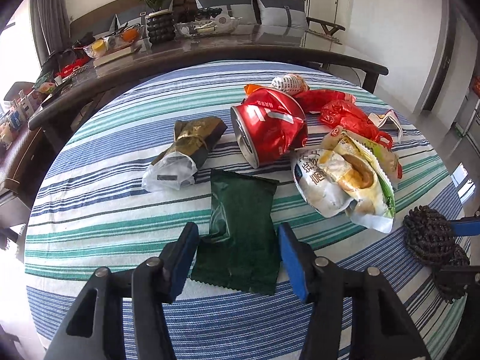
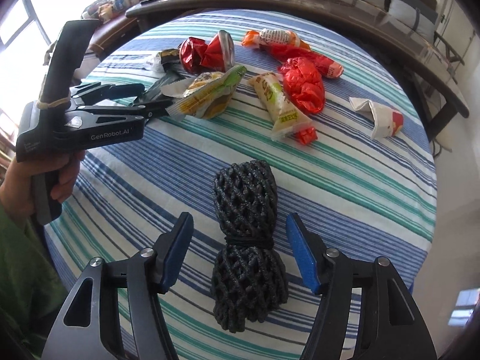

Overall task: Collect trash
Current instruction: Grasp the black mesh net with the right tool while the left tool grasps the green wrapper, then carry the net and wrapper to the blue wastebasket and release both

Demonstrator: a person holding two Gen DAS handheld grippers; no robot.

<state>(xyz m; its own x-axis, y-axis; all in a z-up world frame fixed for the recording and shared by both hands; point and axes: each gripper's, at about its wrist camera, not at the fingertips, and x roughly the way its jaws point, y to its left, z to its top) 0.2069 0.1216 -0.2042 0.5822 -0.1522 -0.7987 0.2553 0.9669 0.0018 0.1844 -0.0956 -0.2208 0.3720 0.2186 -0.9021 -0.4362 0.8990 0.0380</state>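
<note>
Trash lies on a striped tablecloth (image 1: 120, 210). My left gripper (image 1: 237, 237) is open, its fingers either side of a dark green wrapper (image 1: 240, 228) lying flat. My right gripper (image 2: 238, 231) is open around a black foam net bundle (image 2: 249, 240), also seen in the left wrist view (image 1: 429, 237). Beyond lie a crushed red can (image 1: 267, 129), a gold and white wrapper (image 1: 186, 147), a bread bag (image 1: 345, 186), a red plastic bag (image 2: 303, 87), a rice-snack packet (image 2: 279, 105) and a folded paper cup (image 2: 378, 114).
A dark curved table (image 1: 210, 51) behind carries a potted plant (image 1: 159, 15), glass bowls and books. A sofa with grey cushions (image 1: 279, 9) stands at the back. The left gripper's body (image 2: 84, 114) and the person's hand show at left in the right wrist view.
</note>
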